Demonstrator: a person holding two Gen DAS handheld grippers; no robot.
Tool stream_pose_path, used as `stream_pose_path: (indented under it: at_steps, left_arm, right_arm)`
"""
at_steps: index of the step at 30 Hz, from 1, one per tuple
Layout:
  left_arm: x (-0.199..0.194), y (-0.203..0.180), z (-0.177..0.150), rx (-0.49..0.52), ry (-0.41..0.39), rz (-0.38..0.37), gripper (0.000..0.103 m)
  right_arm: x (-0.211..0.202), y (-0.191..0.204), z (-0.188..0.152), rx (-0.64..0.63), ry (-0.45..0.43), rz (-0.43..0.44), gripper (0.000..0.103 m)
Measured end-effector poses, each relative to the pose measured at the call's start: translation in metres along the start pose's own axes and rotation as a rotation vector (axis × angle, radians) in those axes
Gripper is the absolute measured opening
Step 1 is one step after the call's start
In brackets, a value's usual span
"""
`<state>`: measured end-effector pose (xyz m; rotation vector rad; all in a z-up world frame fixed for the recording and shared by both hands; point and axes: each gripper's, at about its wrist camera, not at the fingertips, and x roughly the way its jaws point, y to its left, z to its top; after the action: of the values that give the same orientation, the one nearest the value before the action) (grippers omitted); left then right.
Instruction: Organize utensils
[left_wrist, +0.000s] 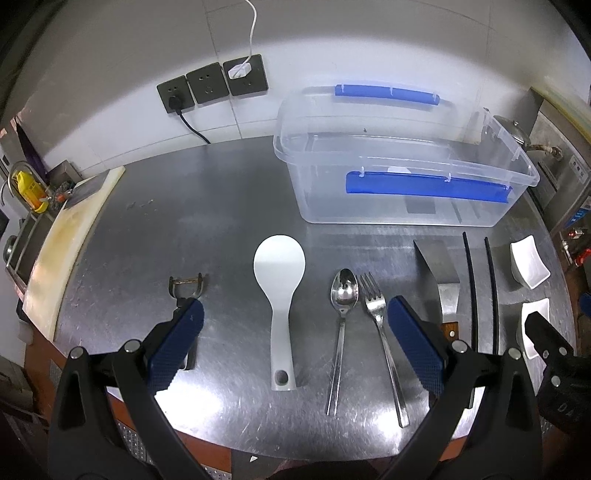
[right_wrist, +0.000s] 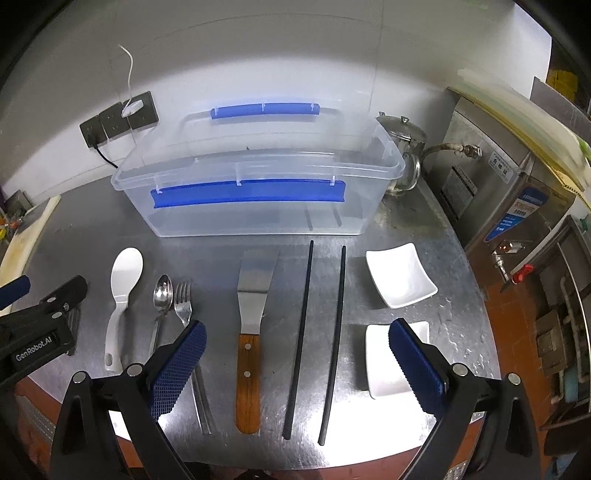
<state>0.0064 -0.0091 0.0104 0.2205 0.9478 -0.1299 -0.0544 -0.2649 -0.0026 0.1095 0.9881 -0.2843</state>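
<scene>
One big clear box (right_wrist: 255, 195) with blue clips sits at the back of the shiny metal table (left_wrist: 221, 192), and nothing can be seen inside it. In front lie a flat turner (right_wrist: 248, 332), two black chopsticks (right_wrist: 301, 332), a white rice spoon (left_wrist: 279, 295), a fork (left_wrist: 376, 314), a spoon (left_wrist: 343, 295) and a small peeler (left_wrist: 184, 288), side by side. Two claws, the left gripper (left_wrist: 295, 332) and right gripper (right_wrist: 295, 343), hang wide apart above them, holding nothing.

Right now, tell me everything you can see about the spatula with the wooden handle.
The spatula lies flat on the steel table, blade toward the clear plastic box. It has a flat shiny metal blade that widens toward its end and a brown wooden handle with two rivets. It sits between the fork and the black chopsticks, touching neither.
</scene>
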Motion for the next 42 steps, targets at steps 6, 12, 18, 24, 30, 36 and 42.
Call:
stream_pose_path:
  at_steps: [6, 12, 18, 24, 30, 36, 42]
  left_arm:
    - [0.001, -0.001, -0.001, 0.002, 0.008, 0.003, 0.096]
    - [0.002, -0.002, -0.004, 0.007, 0.015, 0.01, 0.096]
    - [0.002, -0.001, -0.005, 0.004, 0.017, 0.013, 0.096]
    - [0.002, 0.001, -0.006, -0.006, 0.018, 0.021, 0.096]
    - [0.002, 0.005, -0.006, -0.017, 0.021, 0.026, 0.096]
    - [0.005, 0.002, -0.006, -0.005, 0.031, 0.023, 0.096]
    - [0.005, 0.001, -0.005, 0.001, 0.03, 0.022, 0.096]
  right_arm:
    - [0.002, -0.001, -0.003, 0.004, 0.01, 0.008, 0.098]
    - [0.007, 0.002, -0.009, 0.0, 0.037, 0.025, 0.098]
    - [0.009, -0.001, -0.01, 0.014, 0.045, 0.024, 0.098]
    - [0.007, -0.002, -0.01, 0.025, 0.03, 0.041, 0.098]
    - [0.012, 0.006, -0.012, -0.016, 0.054, 0.037, 0.098]
    - [0.013, 0.003, -0.011, -0.01, 0.063, 0.03, 0.098]
    - [0.015, 0.001, -0.011, -0.005, 0.065, 0.017, 0.098]
